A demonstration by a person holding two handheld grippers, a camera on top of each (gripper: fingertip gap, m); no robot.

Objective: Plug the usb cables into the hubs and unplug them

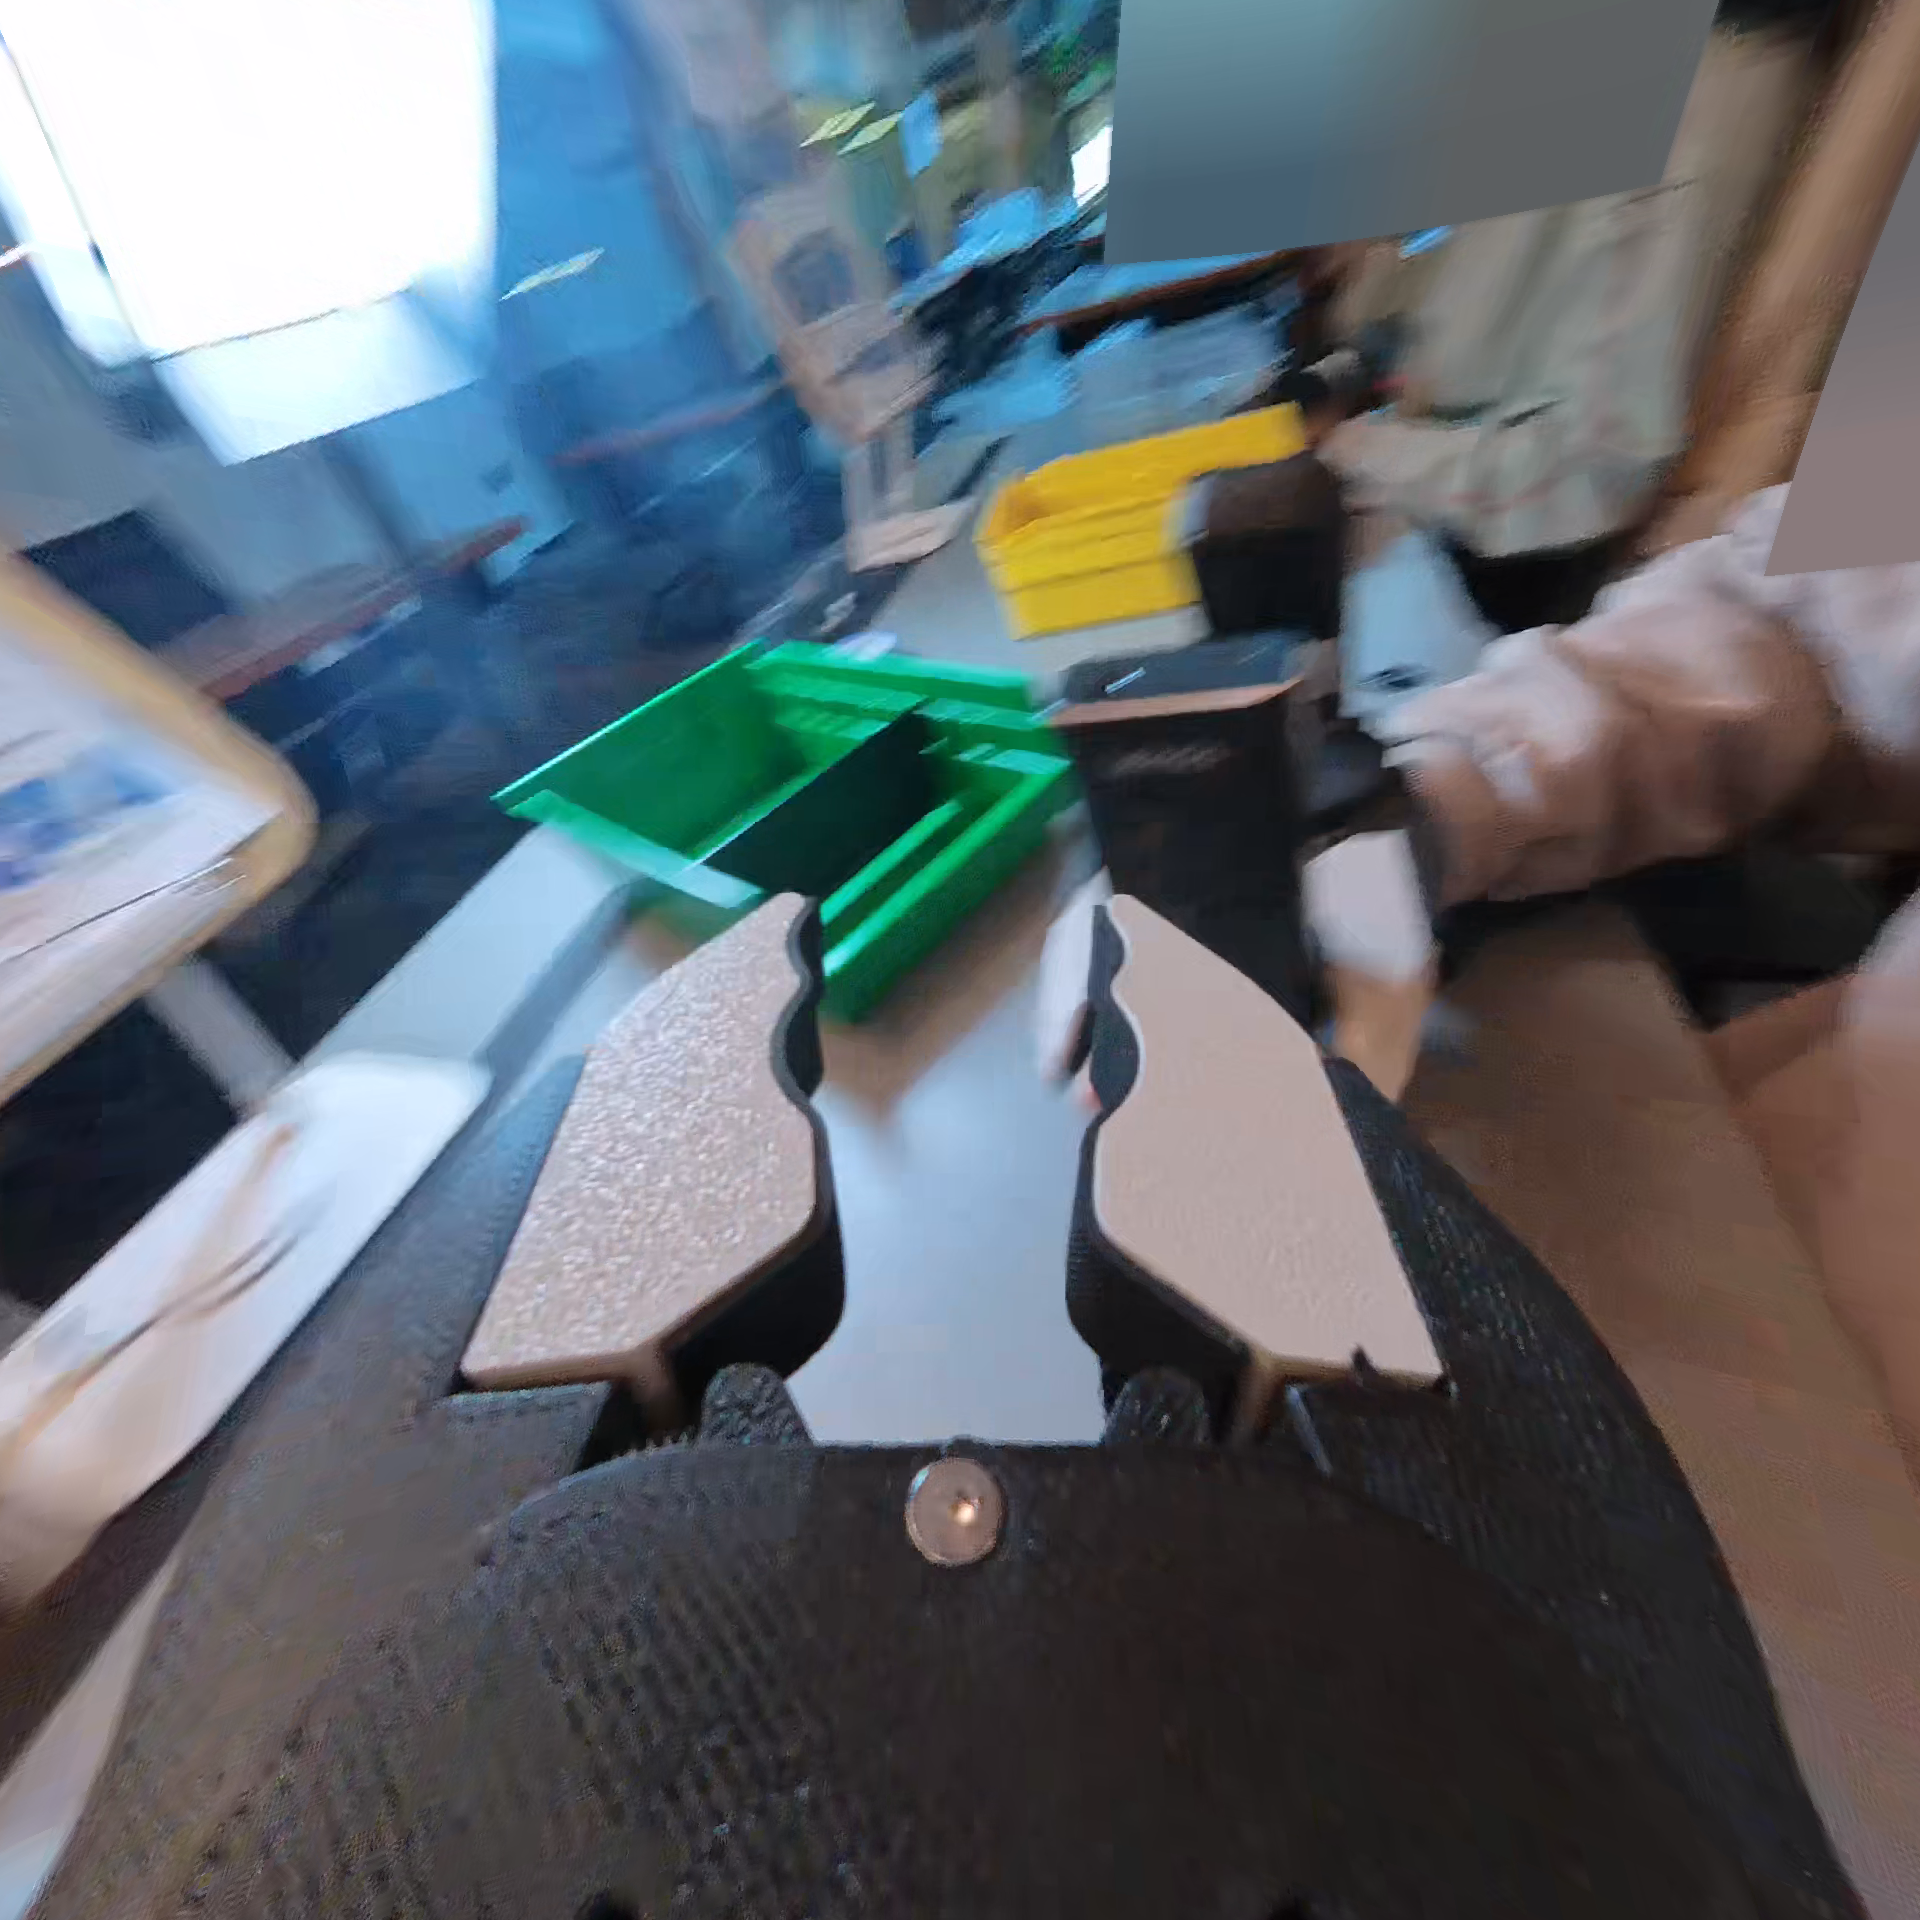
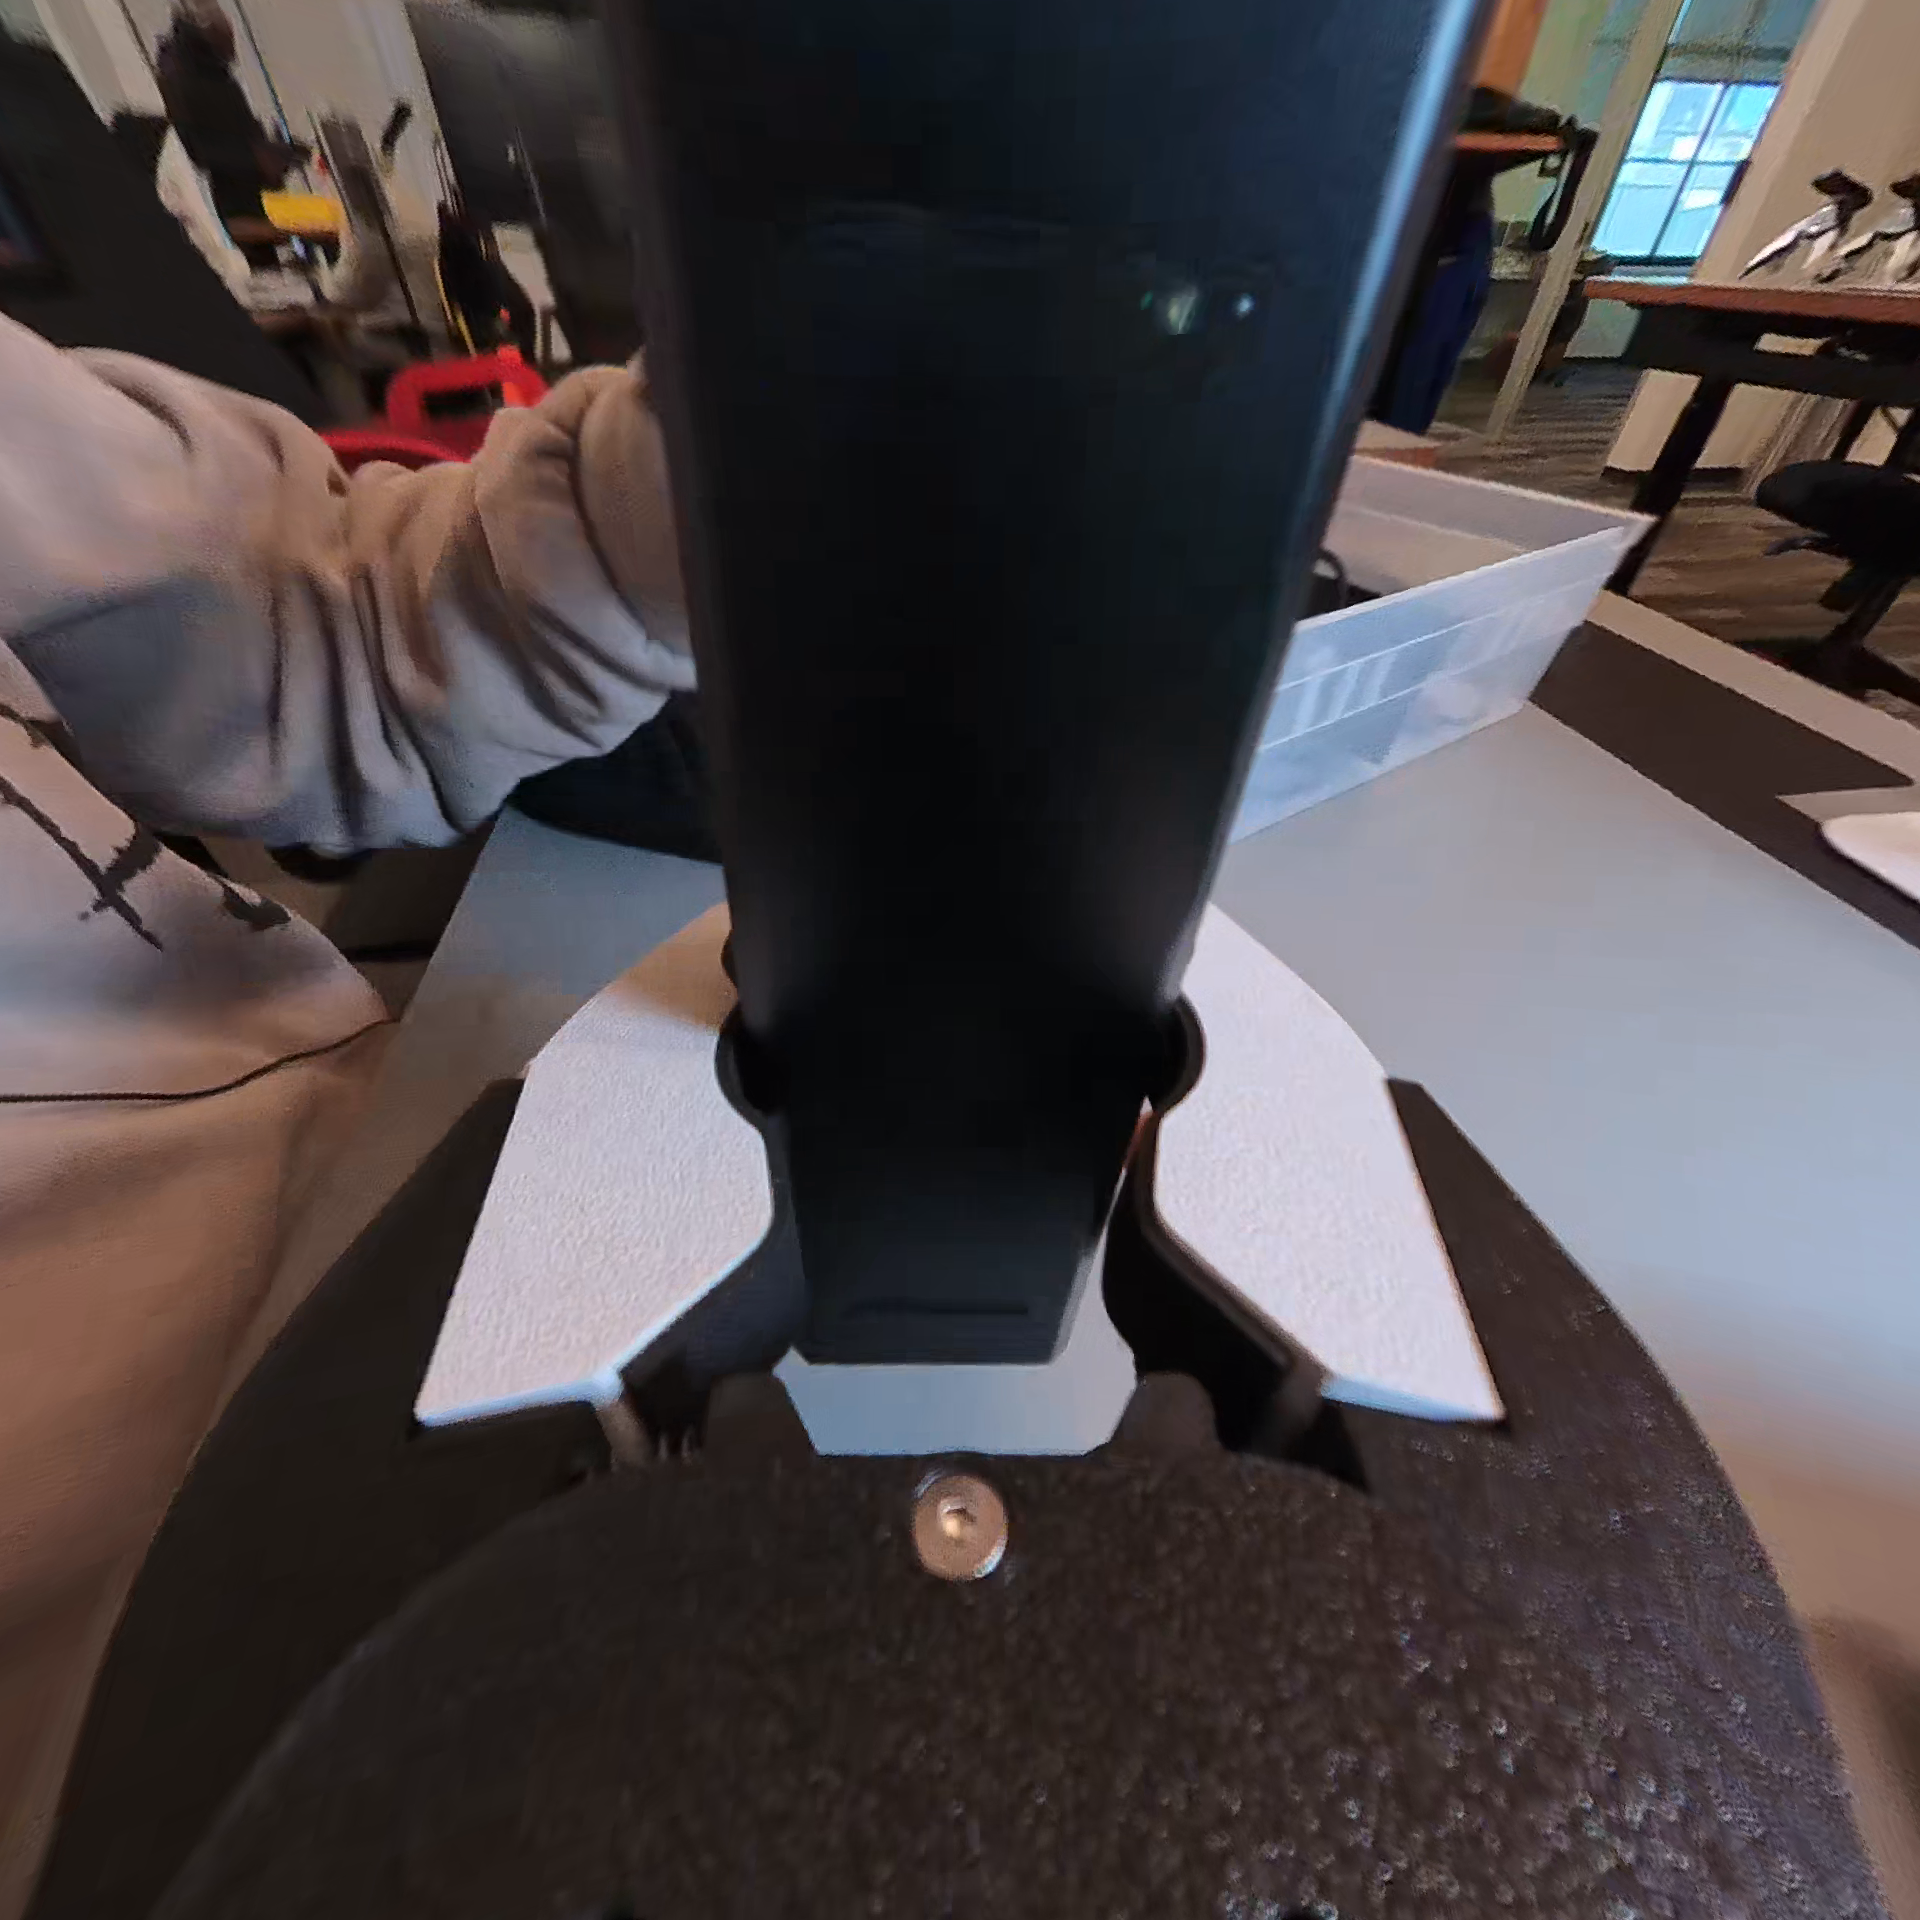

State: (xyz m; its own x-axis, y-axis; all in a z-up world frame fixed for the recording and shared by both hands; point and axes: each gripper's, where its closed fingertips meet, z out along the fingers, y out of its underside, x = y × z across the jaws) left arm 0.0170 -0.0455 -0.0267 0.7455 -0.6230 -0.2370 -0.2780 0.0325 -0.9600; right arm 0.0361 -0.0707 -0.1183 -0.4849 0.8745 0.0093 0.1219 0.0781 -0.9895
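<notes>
Clearly the right gripper pinches a long black hub and holds it raised over the grey counter, probably to present its ports. The left gripper is spread, holding nothing, near a green bin. I see no cable.
</notes>
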